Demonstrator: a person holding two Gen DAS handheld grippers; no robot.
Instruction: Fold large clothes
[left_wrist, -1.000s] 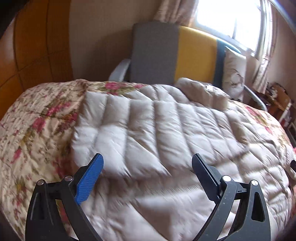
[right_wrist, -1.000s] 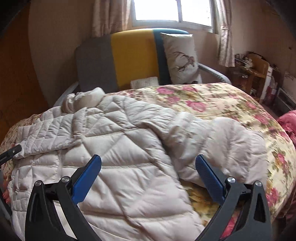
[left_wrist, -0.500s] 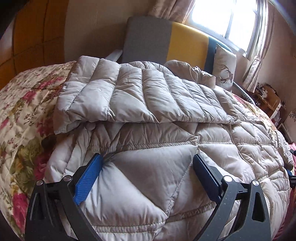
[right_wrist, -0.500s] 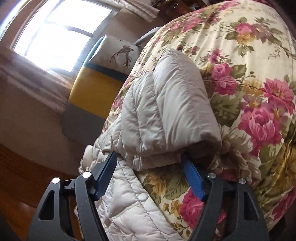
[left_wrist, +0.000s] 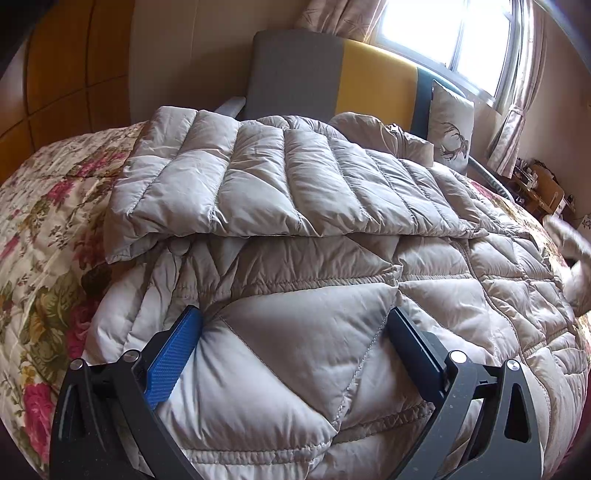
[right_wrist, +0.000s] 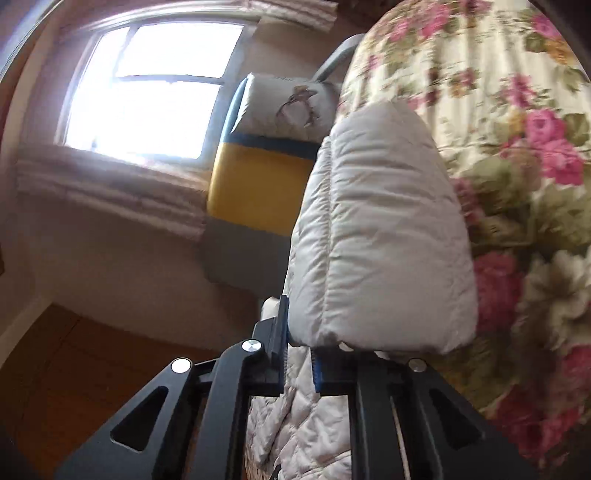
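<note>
The puffer jacket (left_wrist: 295, 229) lies spread on the floral bed (left_wrist: 40, 229), one sleeve (left_wrist: 258, 184) already folded across. Your right gripper (right_wrist: 299, 365) has its jaws closed on the other sleeve (right_wrist: 376, 229); your left gripper (left_wrist: 295, 354) presses wide-open jaws into the near hem. Next, carry that sleeve over the body. Sofa (left_wrist: 332, 74) and pillow (left_wrist: 450, 129) sit far, clear.

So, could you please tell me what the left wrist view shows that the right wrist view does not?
Only the left wrist view shows the pale grey quilted down jacket spread across the bed with one sleeve folded over it, and the left tongs open, pressed into its padding.

Only the right wrist view shows the right tongs shut on the jacket's other sleeve.

Both show the floral quilted bedspread, the grey and yellow sofa, the deer-print cushion and the bright window.
</note>
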